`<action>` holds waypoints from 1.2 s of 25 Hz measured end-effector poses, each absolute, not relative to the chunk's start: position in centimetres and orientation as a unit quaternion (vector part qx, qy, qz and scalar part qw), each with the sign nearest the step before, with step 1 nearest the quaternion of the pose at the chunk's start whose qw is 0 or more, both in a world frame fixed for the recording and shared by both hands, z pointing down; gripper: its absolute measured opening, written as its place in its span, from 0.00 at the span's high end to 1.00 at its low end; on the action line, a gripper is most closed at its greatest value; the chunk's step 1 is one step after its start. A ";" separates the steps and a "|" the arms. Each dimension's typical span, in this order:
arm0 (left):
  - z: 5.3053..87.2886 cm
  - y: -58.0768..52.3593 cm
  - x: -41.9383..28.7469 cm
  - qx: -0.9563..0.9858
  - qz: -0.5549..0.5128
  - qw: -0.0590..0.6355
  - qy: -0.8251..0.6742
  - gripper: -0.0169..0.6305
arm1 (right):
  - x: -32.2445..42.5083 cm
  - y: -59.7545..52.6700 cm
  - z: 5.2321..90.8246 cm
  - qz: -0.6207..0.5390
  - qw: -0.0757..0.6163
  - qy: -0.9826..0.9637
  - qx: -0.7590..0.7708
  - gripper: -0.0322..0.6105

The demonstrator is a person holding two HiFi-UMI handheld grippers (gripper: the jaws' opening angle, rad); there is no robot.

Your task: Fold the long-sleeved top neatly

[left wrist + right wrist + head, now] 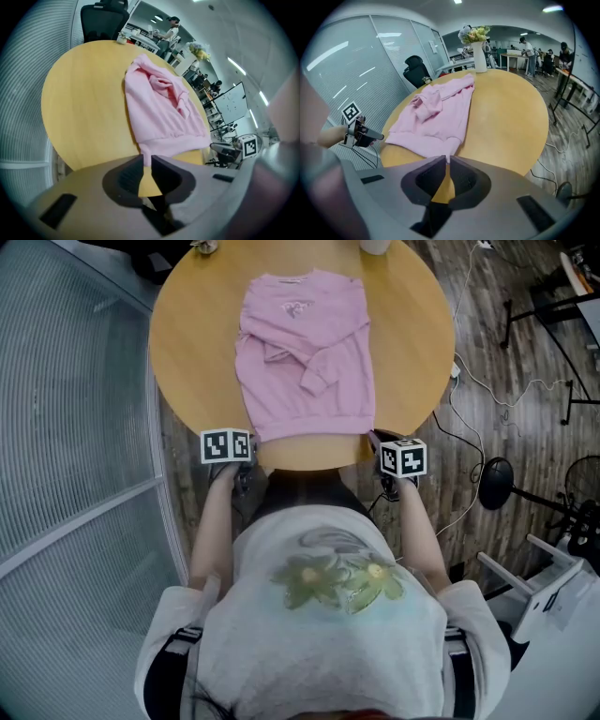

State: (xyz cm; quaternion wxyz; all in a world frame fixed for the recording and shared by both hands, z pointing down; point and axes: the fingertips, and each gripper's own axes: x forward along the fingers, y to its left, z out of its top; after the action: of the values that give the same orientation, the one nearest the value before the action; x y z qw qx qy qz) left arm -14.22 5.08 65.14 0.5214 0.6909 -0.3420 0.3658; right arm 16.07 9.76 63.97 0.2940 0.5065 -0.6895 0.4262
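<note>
No words or numbers could be read anywhere. The pink top [305,352] carried a small pale print on its chest, too small to make out. The cube [227,444] on the left hand-held gripper [253,444] and its twin on the right hand-held gripper [375,440] showed only black-and-white square code patterns, no letters. A whiteboard [233,101] in the background bore no legible writing.

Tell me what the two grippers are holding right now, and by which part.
Both hold the pink long-sleeved top by its bottom hem: the left gripper pinches one hem corner, the right gripper the other.
</note>
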 end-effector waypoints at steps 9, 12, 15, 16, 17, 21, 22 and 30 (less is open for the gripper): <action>62.0 0.3 -16.0 0.724 0.354 0.449 -0.385 0.84 | 17.0 6.7 61.1 0.407 0.254 -0.697 0.533 0.75; 59.7 -3.0 -14.4 0.749 0.325 0.423 -0.394 0.84 | 15.1 3.4 59.5 0.381 0.244 -0.724 0.520 0.74; 57.5 -5.2 -12.0 0.786 0.296 0.374 -0.394 0.84 | 12.2 0.9 59.0 0.361 0.261 -0.752 0.486 0.72; 57.1 -5.6 -10.9 0.799 0.294 0.355 -0.386 0.84 | 11.3 0.3 59.1 0.358 0.267 -0.759 0.475 0.72; 56.9 -5.7 -9.8 0.812 0.296 0.336 -0.375 0.84 | 10.4 -0.1 59.3 0.355 0.273 -0.764 0.465 0.72; 56.6 -5.8 -6.1 0.840 0.304 0.298 -0.336 0.84 | 7.1 -1.6 61.0 0.345 0.304 -0.775 0.434 0.65; 56.8 -5.6 -5.5 0.842 0.303 0.303 -0.329 0.84 | 6.4 -2.1 61.5 0.340 0.313 -0.775 0.432 0.63; 59.7 -3.0 -4.1 0.831 0.341 0.331 -0.289 0.84 | 3.4 -4.4 64.7 0.212 0.431 -0.786 0.388 0.87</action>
State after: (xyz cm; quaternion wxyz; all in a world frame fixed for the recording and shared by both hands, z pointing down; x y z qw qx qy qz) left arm -4.08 -2.98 59.74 0.3313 0.8311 -0.2891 0.3405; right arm 3.44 -4.45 64.72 0.4308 0.3884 -0.7865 0.2121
